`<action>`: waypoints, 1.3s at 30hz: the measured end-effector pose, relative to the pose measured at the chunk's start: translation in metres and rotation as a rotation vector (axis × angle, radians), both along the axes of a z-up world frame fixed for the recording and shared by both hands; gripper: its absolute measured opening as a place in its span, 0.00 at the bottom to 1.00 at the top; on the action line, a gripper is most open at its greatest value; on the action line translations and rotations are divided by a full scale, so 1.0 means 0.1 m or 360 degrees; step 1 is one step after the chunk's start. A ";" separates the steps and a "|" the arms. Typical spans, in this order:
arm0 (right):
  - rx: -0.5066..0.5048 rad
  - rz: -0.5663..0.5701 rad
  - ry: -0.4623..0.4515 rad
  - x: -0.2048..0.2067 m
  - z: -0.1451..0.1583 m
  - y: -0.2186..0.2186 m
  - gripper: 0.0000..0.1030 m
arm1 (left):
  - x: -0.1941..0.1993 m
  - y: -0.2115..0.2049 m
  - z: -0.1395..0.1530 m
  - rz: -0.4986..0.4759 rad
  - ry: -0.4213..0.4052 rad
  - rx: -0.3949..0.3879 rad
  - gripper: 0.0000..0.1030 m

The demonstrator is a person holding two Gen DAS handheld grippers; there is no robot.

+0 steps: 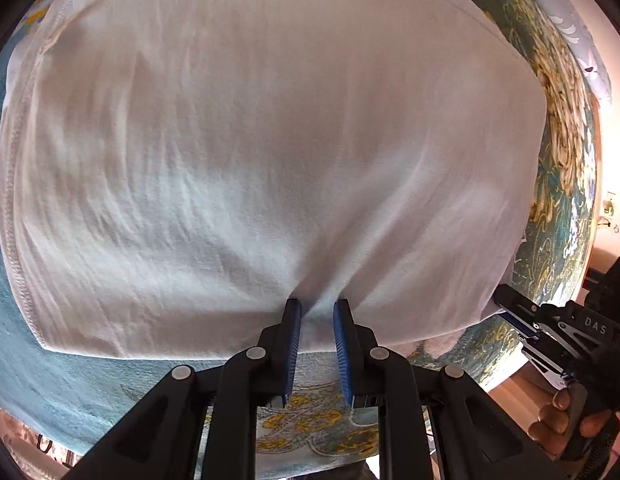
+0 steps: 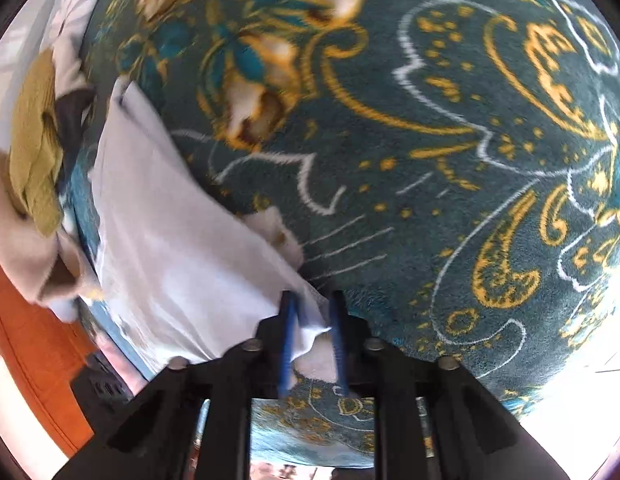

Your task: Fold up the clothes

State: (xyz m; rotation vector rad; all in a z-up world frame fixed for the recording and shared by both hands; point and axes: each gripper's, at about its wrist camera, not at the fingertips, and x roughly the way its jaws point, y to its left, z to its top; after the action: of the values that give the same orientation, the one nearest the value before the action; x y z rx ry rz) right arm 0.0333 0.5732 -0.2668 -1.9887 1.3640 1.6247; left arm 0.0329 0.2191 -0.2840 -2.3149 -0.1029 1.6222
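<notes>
A white garment [image 1: 270, 140] lies spread flat over a teal blanket [image 1: 558, 140] with gold flower patterns and fills most of the left wrist view. My left gripper [image 1: 318, 320] is shut on its near edge, and creases fan out from the blue pads. At the garment's right corner my right gripper [image 1: 510, 316] is held by a hand [image 1: 558, 412]. In the right wrist view the right gripper [image 2: 313, 320] is shut on that corner of the white garment [image 2: 170, 248], which trails away to the left above the blanket [image 2: 430, 160]. The view is blurred.
Other clothes are piled at the blanket's left edge: an olive-green piece [image 2: 34, 140] and a beige one [image 2: 18, 260]. An orange-brown wooden edge [image 2: 26, 360] runs below them. Patterned blanket stretches to the right of the garment.
</notes>
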 end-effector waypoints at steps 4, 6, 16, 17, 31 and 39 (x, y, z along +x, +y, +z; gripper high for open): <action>-0.0009 0.0019 0.0073 -0.06 0.22 -0.02 0.08 | -0.06 0.17 -0.05 -0.0029 -0.0036 0.0007 0.20; 0.0019 0.0066 0.0130 -0.15 0.38 -0.05 0.08 | -0.10 -0.27 0.17 0.0039 -0.0049 0.0027 0.20; 0.0097 0.0697 0.0617 -1.02 1.30 -1.48 0.06 | -0.31 -1.63 0.59 0.0607 0.0093 0.0107 0.30; 0.0082 0.0784 0.0675 -1.07 1.33 -1.83 0.05 | -0.32 -1.78 0.63 0.0656 0.0114 0.0104 0.30; -0.0079 0.1514 0.0479 -0.71 0.58 -3.90 0.05 | -0.35 -2.88 0.50 0.1036 0.0080 0.0102 0.39; -0.0086 0.1618 0.0488 -0.63 0.59 -4.02 0.05 | -0.72 -2.45 0.40 0.0945 0.0069 0.0231 0.40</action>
State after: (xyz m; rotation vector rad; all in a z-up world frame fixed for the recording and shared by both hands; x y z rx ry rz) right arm -0.0296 0.1714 -0.2077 -2.7712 0.3920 2.3517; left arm -0.0388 -0.0257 -0.2438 -2.2563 -0.9415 1.8378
